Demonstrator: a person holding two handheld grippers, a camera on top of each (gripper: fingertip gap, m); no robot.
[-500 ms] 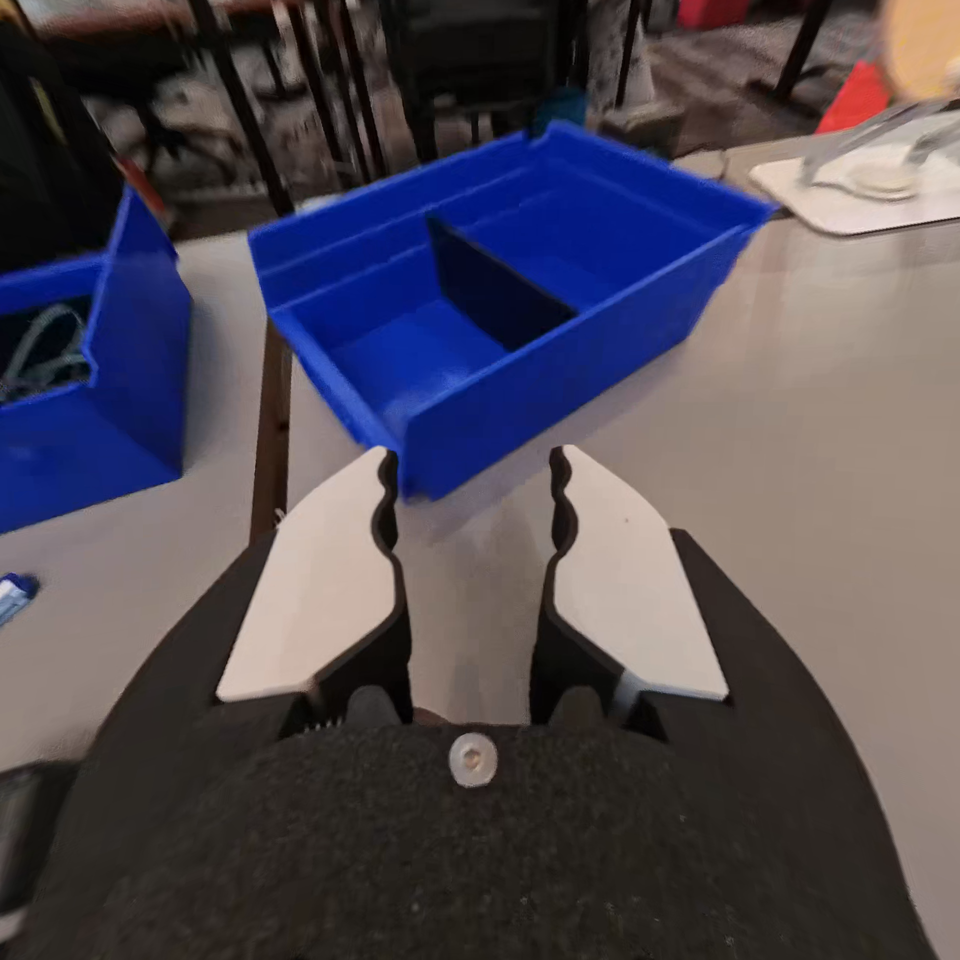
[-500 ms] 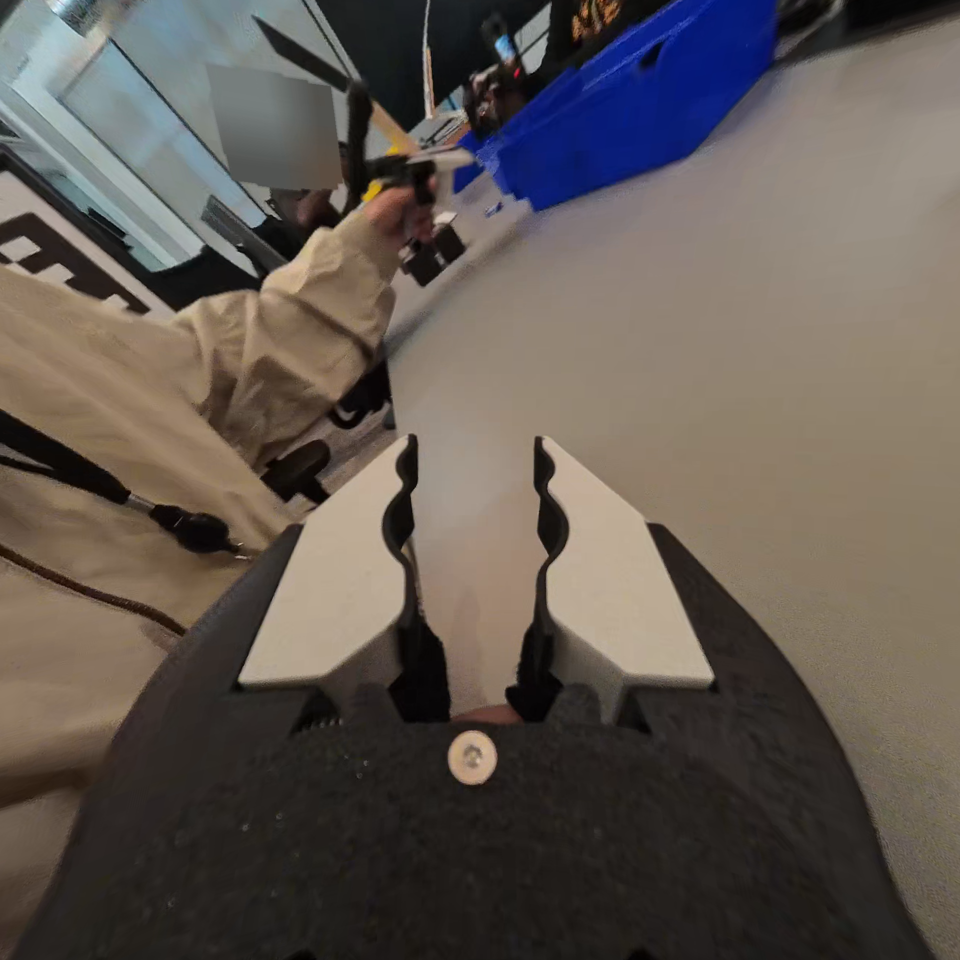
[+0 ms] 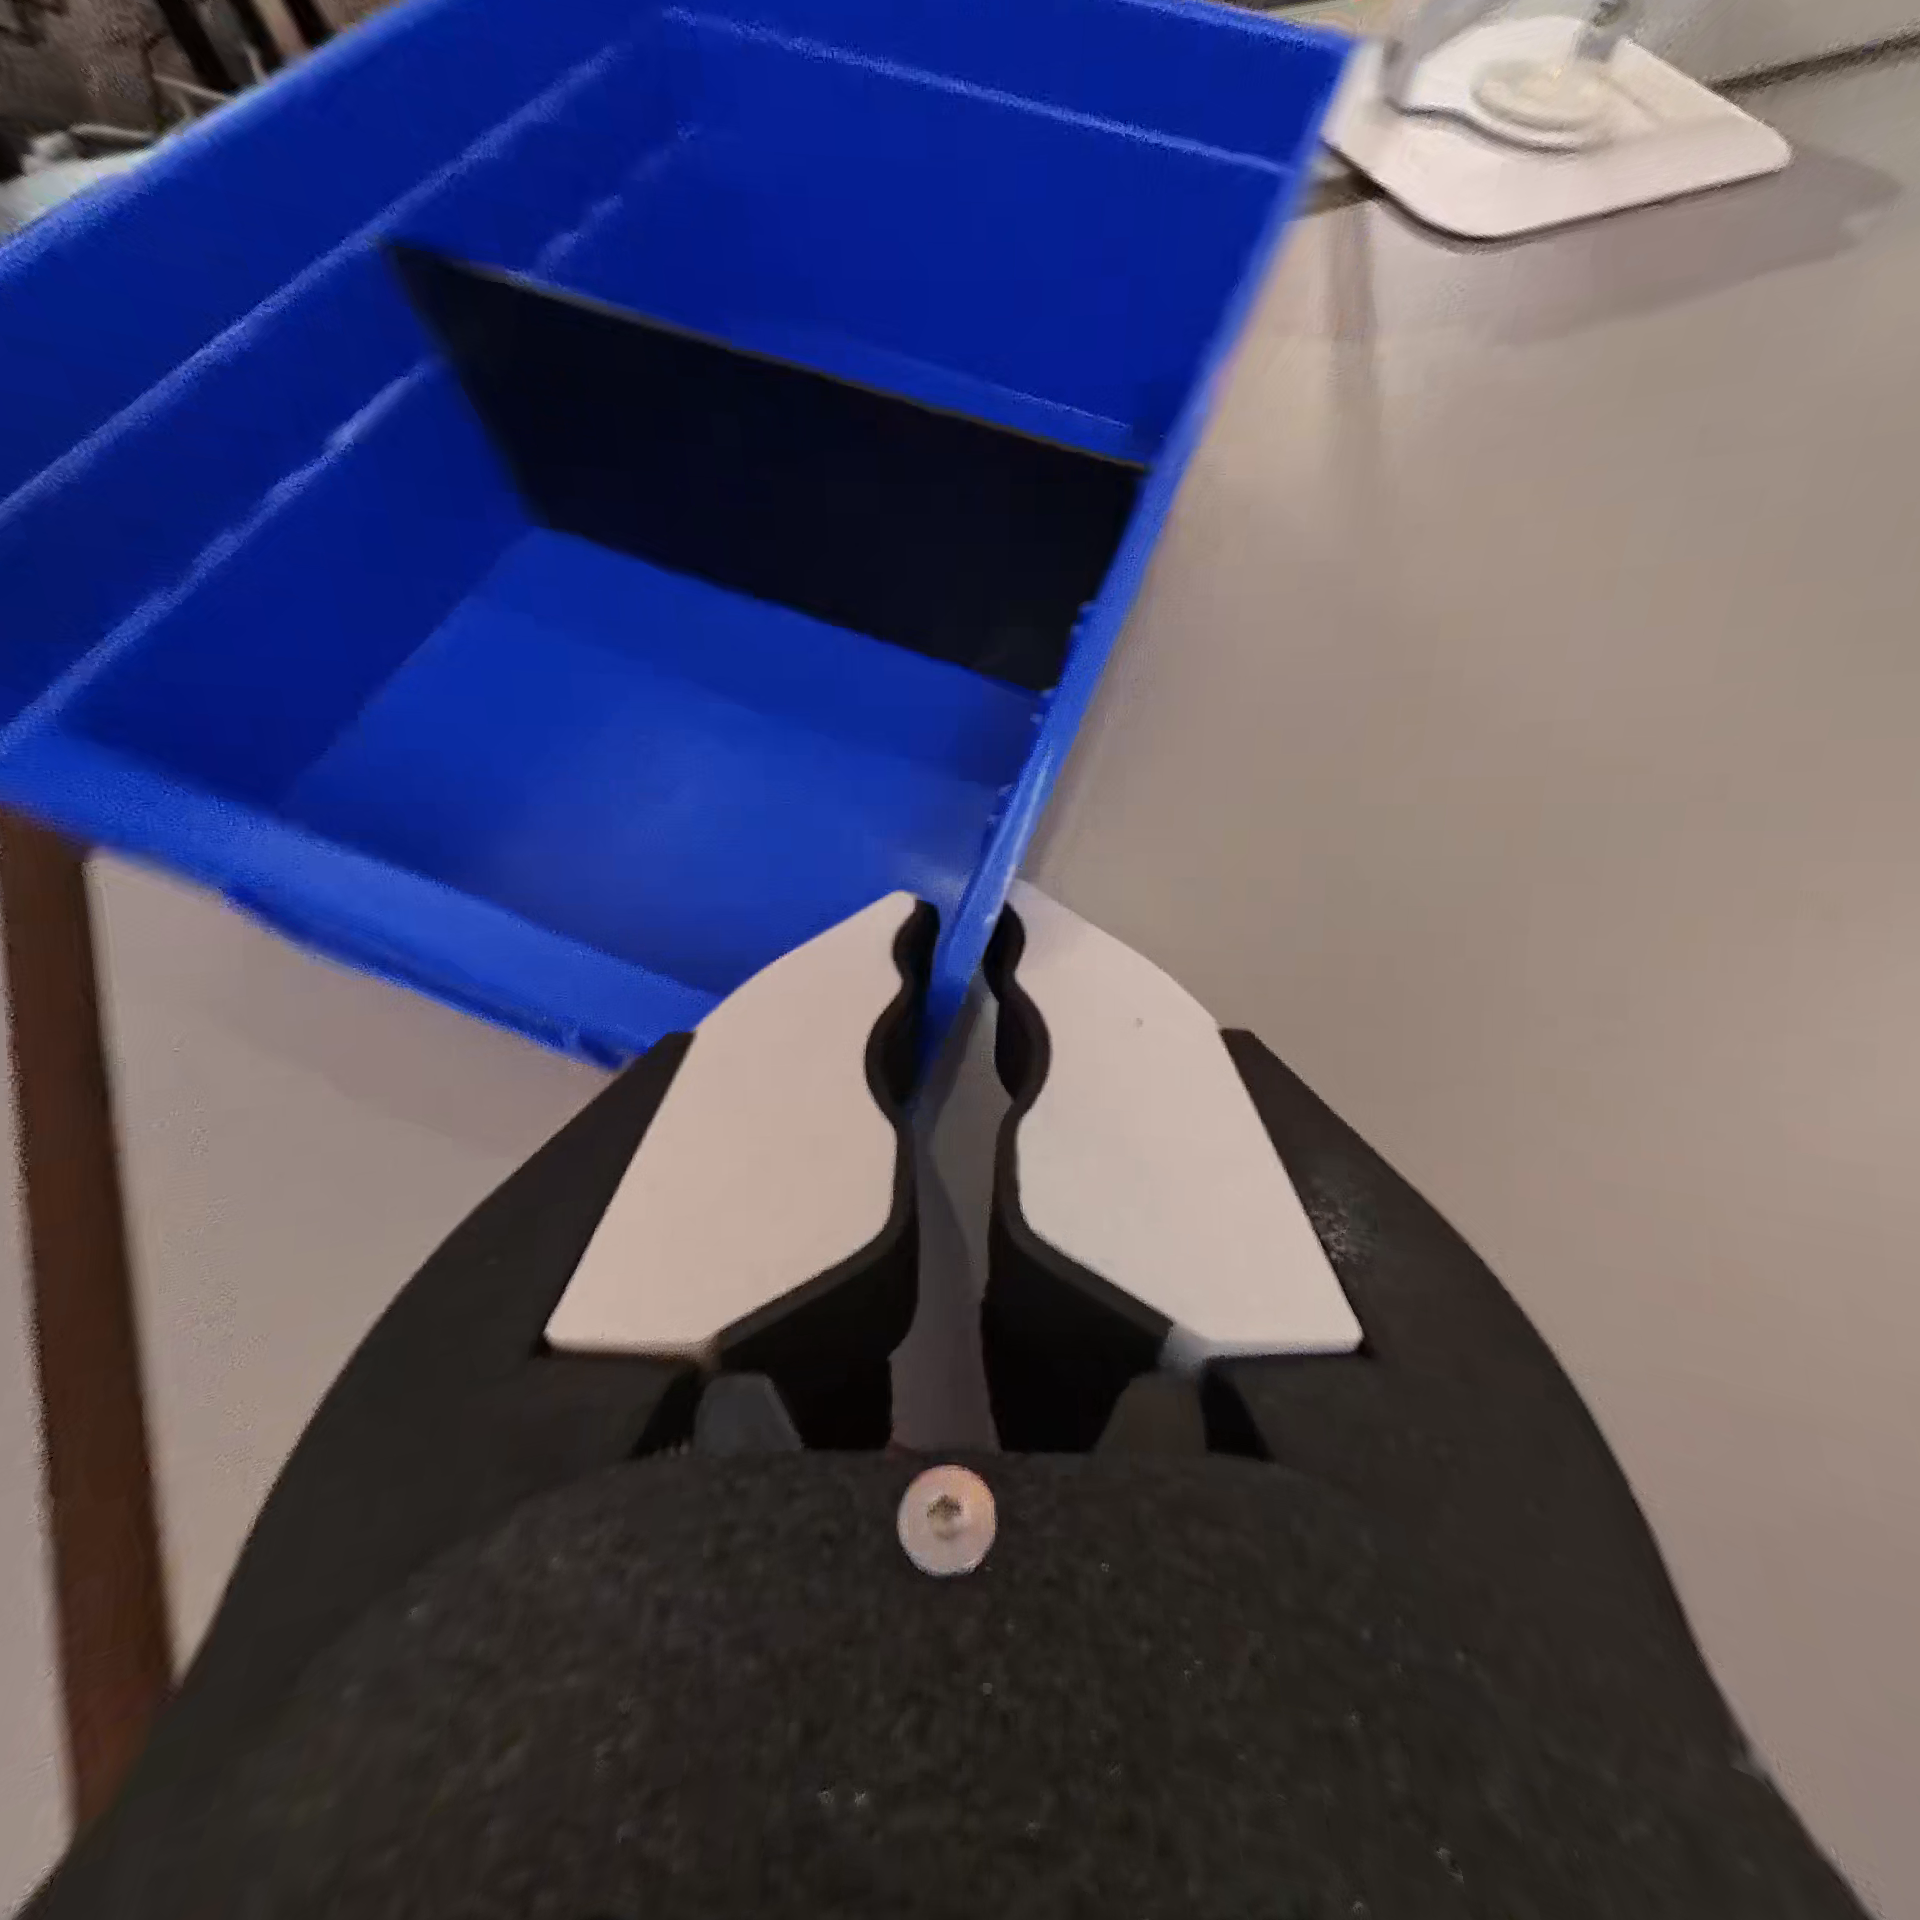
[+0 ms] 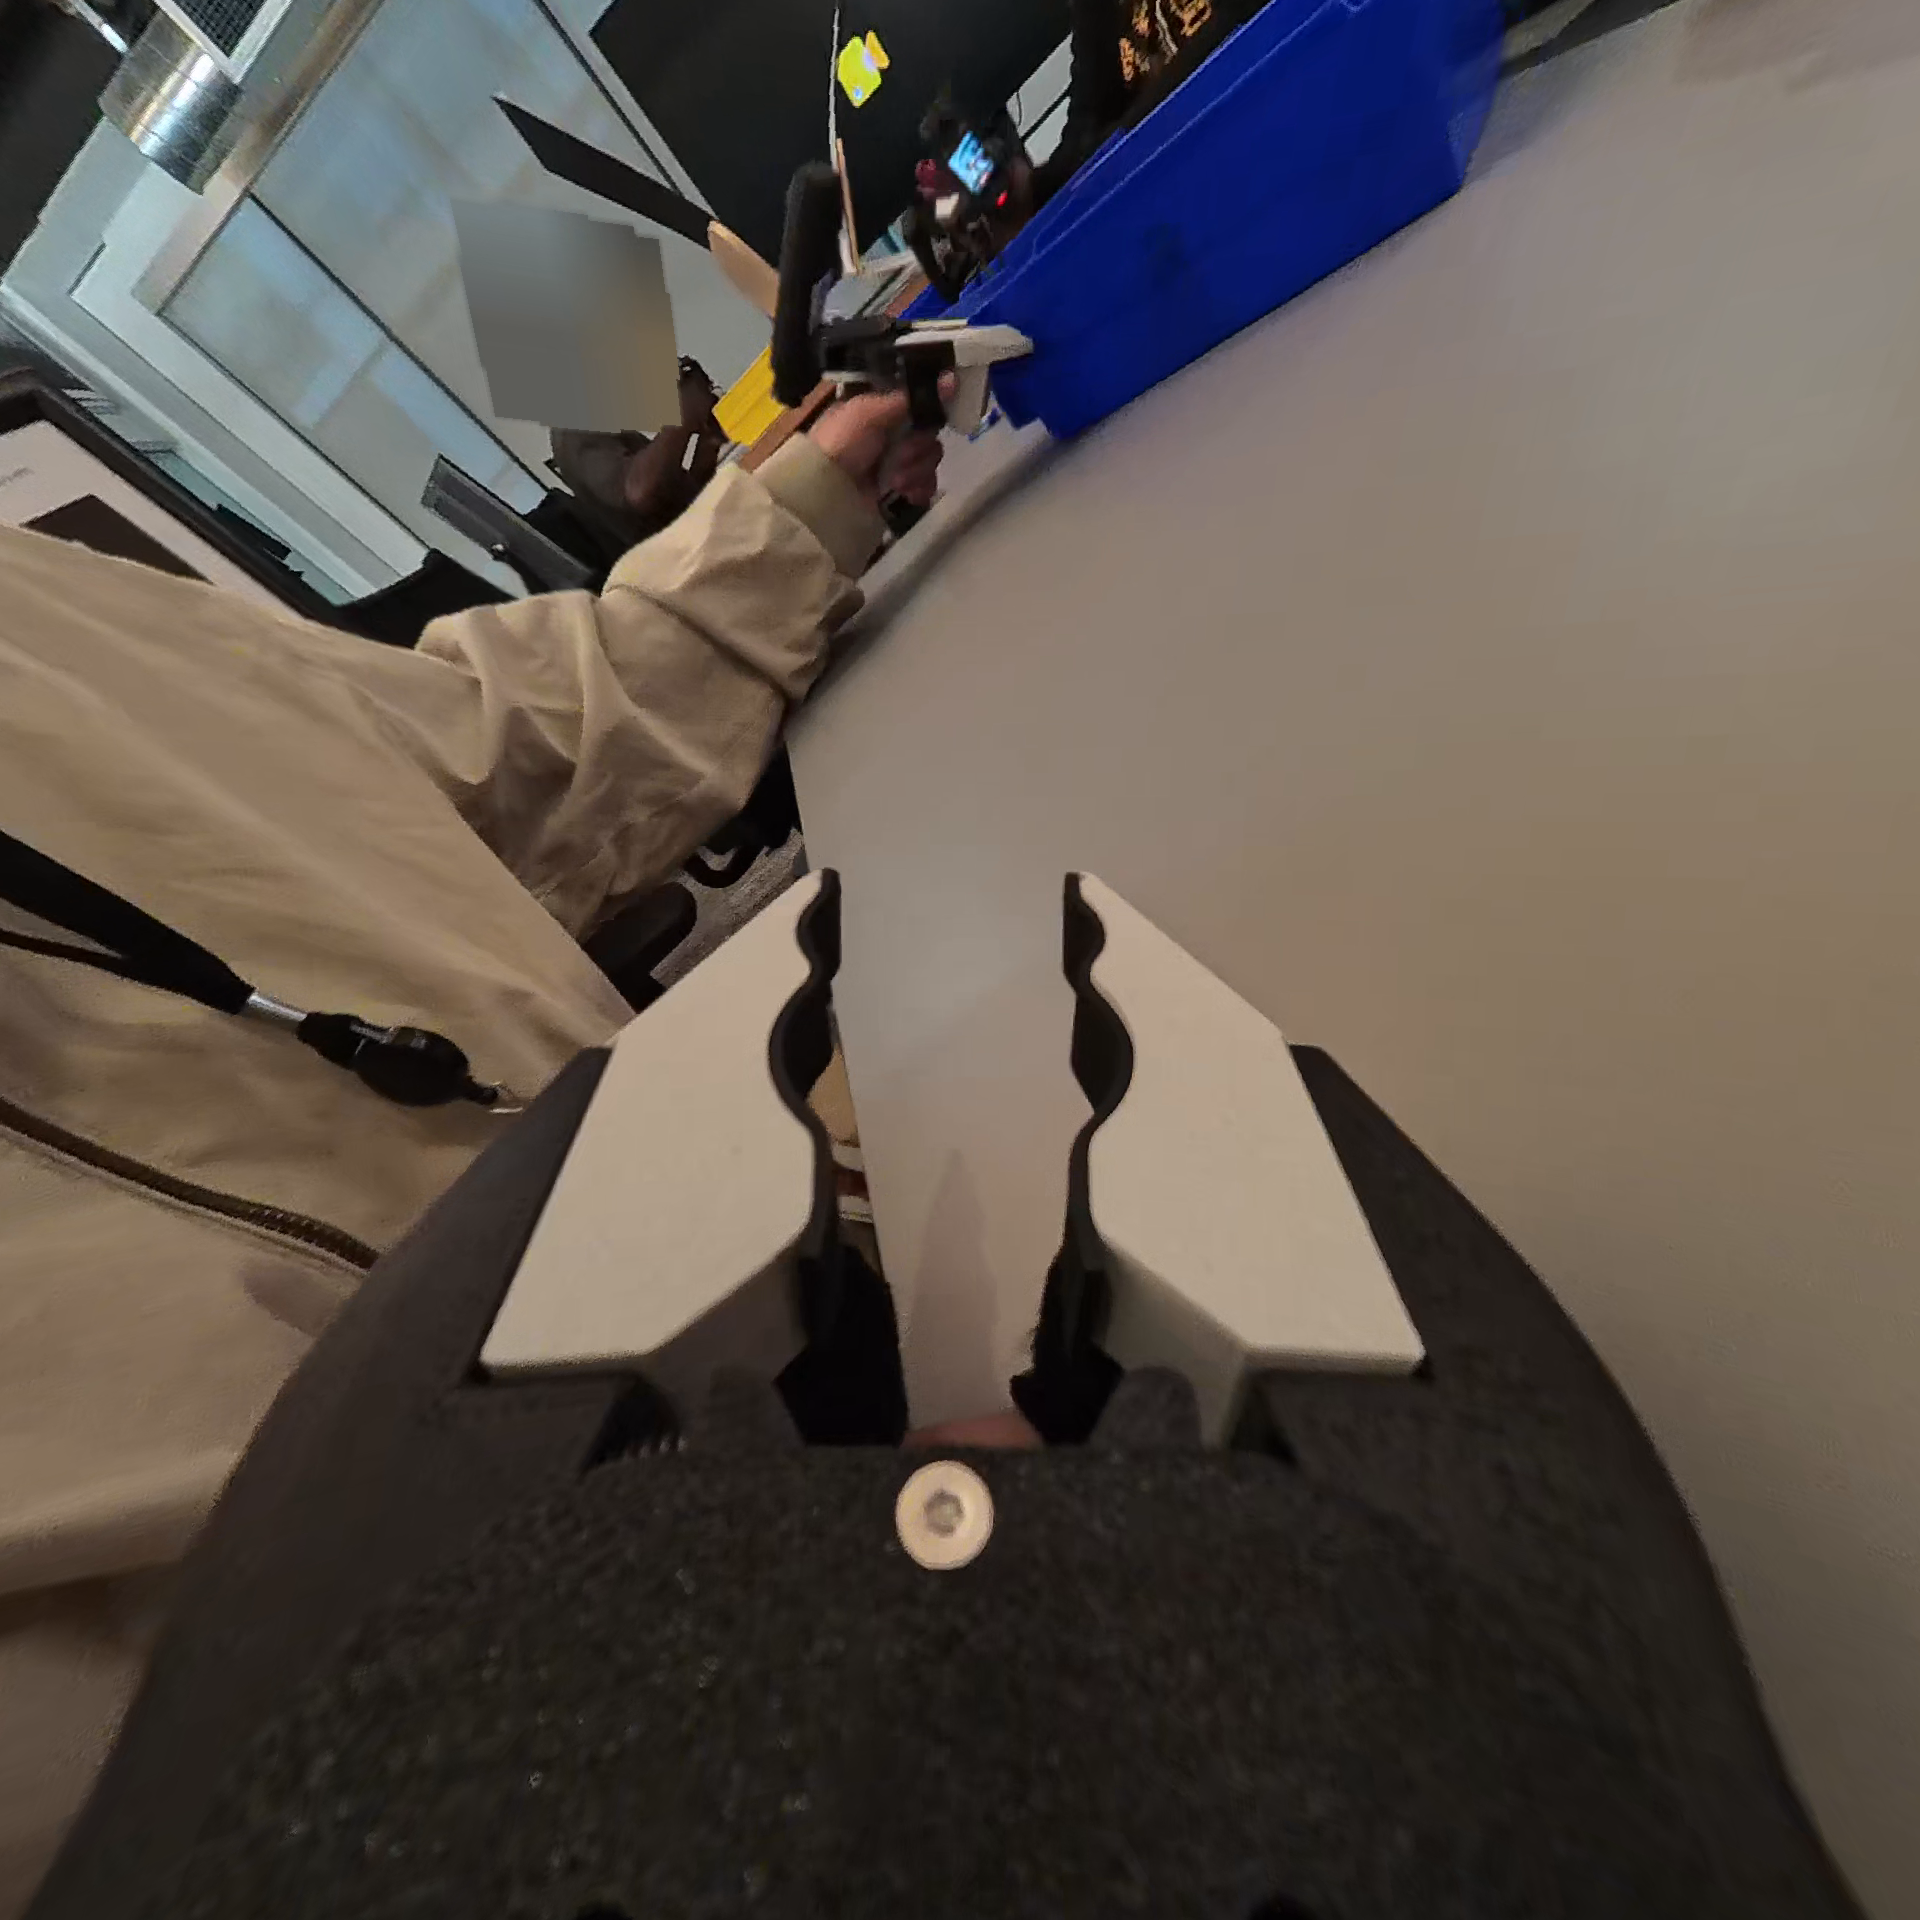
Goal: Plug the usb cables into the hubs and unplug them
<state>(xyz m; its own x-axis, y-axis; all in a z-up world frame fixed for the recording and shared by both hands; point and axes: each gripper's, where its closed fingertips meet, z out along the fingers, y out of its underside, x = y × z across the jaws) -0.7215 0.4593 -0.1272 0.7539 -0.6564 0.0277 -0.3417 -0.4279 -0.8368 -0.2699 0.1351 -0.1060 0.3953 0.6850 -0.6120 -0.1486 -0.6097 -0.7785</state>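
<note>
A blue plastic bin (image 3: 1226,312) with a black divider (image 3: 790,499) stands on the grey table (image 3: 1507,831); both its compartments look empty. My left gripper (image 3: 961,925) is shut on the bin's near right wall at the front corner, one finger inside and one outside. The right wrist view shows the same grip from afar, with the left gripper (image 4: 997,348) at the bin's (image 4: 1247,239) corner. My right gripper (image 4: 951,894) is open and empty, low over the table near its edge. No USB cable or hub shows in either view.
A white flat pad with a clear object on it (image 3: 1558,135) lies beyond the bin at the right. A brown gap (image 3: 62,1143) runs along the table's left edge. A beige sleeve (image 4: 623,707) reaches along the table edge. My right fingertips sit around 55 cm from my left ones.
My left gripper moved forward to the bin and shut on its wall; it was open before. The right gripper stayed open and barely moved.
</note>
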